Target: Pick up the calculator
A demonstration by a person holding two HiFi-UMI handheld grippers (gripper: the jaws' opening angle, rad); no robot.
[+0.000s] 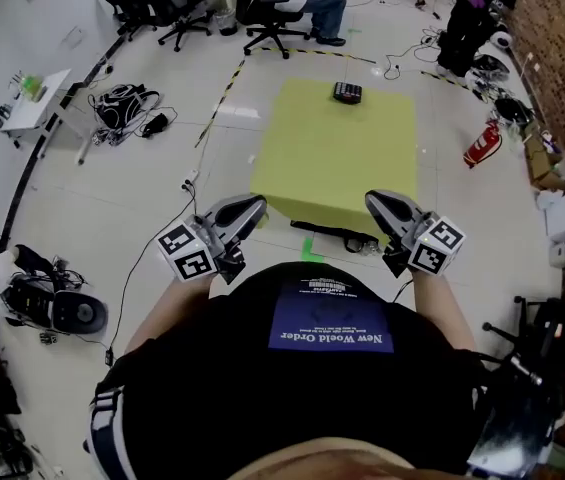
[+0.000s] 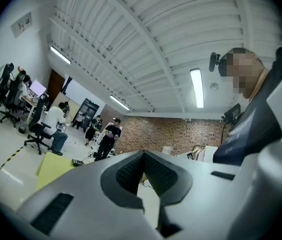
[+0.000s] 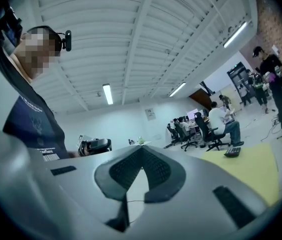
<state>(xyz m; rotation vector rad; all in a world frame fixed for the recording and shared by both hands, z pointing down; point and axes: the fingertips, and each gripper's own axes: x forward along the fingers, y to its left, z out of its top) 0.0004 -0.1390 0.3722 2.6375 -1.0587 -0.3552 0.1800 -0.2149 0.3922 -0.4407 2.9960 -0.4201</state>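
Note:
The dark calculator [image 1: 348, 92] lies at the far edge of a yellow-green table top [image 1: 337, 158], well ahead of both grippers. It shows small in the left gripper view [image 2: 77, 162] and in the right gripper view [image 3: 232, 151]. My left gripper [image 1: 256, 206] hovers off the table's near left corner, shut with nothing between its pads [image 2: 131, 171]. My right gripper [image 1: 373, 201] hovers at the near right corner, its jaws also shut and holding nothing [image 3: 141, 150]. Both are held close in front of the person's body and angle inward toward each other.
A black strap [image 1: 334, 234] and a green floor mark [image 1: 309, 251] lie just before the table. A red fire extinguisher [image 1: 479, 146] stands to the right. Office chairs [image 1: 267, 13] with seated people are behind. A black bag [image 1: 122, 106] and a white side table [image 1: 37, 98] stand at the left.

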